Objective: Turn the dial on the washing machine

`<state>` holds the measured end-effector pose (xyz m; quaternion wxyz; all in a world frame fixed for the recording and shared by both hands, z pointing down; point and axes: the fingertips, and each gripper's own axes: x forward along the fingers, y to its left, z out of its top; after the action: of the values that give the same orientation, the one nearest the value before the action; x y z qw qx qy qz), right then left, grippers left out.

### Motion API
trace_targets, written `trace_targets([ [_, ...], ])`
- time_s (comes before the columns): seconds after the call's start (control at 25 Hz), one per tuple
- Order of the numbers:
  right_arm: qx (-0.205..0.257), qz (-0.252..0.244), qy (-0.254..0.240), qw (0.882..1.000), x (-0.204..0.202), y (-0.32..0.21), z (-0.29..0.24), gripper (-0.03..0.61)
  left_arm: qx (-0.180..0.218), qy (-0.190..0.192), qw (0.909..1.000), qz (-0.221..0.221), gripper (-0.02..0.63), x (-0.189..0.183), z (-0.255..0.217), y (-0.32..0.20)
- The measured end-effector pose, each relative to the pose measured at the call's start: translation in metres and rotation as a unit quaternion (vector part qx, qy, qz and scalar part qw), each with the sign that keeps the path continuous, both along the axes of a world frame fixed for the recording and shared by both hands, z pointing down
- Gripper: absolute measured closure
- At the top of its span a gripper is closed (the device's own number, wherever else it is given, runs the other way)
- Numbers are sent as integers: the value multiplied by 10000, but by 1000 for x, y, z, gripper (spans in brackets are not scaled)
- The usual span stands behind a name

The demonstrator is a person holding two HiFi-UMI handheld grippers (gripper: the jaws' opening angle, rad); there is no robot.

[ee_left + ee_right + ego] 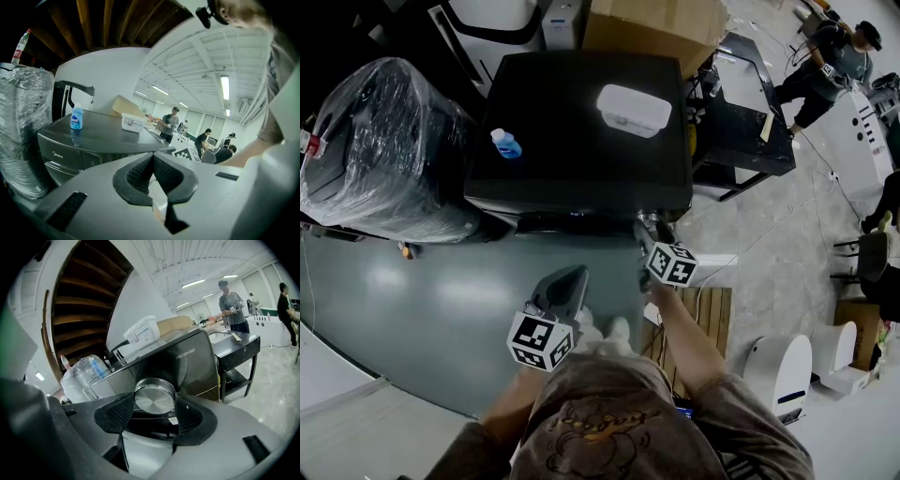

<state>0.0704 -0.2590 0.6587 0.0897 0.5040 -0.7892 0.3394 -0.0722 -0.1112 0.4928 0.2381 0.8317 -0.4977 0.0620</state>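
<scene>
One dark washing machine (581, 122) fills the middle of the head view, carrying on its flat top a white lidded box (633, 110) towards the right and a small blue bottle (506, 143) towards the left. At the right end of its front panel, the right gripper (649, 228) has its pads clamped on either side of the round metal dial (154, 399). Held lower and well clear of the machine, the left gripper (153, 159) has its jaws pressed together with nothing between them.

A workshop hall, with washing machine (572, 122), wrapped appliance (384, 150), cardboard box (652, 23), workbench (750, 112).
</scene>
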Motion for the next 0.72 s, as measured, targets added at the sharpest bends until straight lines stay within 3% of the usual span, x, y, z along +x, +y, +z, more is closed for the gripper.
trace_targets([
  [0.32, 207, -180, 384, 9989, 1, 1, -25, 314, 113, 10, 9999, 77, 621, 1, -8, -8],
  [0.72, 1029, -302, 196, 9940, 13, 11, -136, 314, 521, 174, 9979, 344, 621, 18, -50, -32],
])
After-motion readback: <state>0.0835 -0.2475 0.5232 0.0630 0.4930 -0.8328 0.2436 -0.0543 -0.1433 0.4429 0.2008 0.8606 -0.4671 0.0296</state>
